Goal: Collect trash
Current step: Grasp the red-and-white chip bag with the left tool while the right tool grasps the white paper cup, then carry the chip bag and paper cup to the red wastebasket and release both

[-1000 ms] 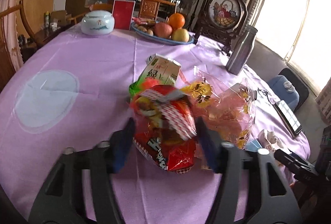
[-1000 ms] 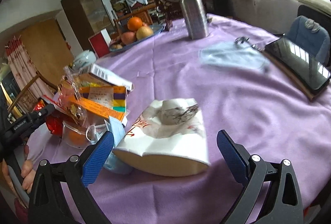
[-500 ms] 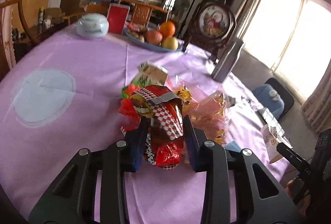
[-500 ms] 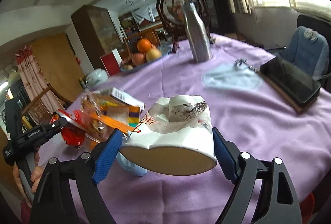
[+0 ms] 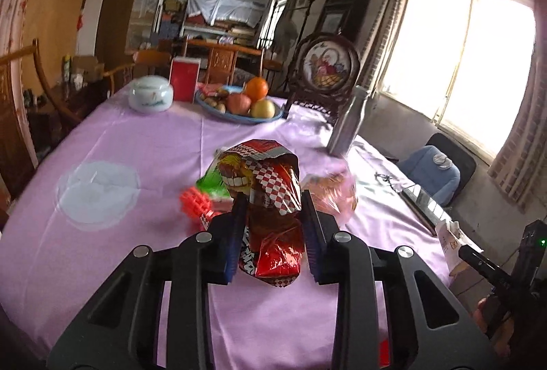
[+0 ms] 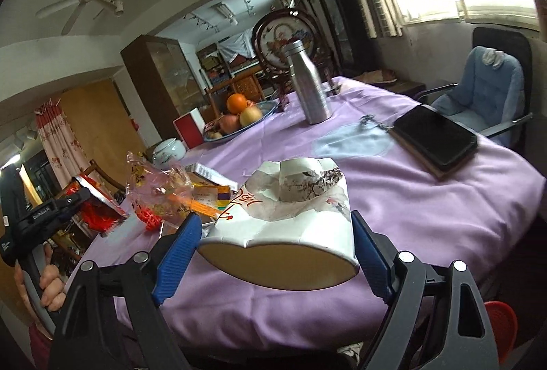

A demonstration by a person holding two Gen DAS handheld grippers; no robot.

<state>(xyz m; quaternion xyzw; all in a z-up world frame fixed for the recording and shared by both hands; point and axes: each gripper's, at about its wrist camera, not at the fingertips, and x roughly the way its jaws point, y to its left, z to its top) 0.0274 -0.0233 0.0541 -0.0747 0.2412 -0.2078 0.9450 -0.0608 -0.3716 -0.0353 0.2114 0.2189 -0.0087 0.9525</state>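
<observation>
Left gripper [image 5: 272, 219] clamped on crinkled foil snack bag [image 5: 270, 216]; right gripper [image 6: 277, 253] pinching crushed, apparently paper bowl [image 6: 290, 216].

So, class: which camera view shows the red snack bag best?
The left wrist view: the red snack bag fills the centre, pinched by the left gripper. The right wrist view shows only its edge, far left.

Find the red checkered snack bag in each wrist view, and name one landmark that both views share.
Left wrist view: the red checkered snack bag sits at centre, pinched between the left tool's fingers.
Right wrist view: it shows at the far left edge, beside the left tool.
Shared landmark: the steel bottle.
</observation>
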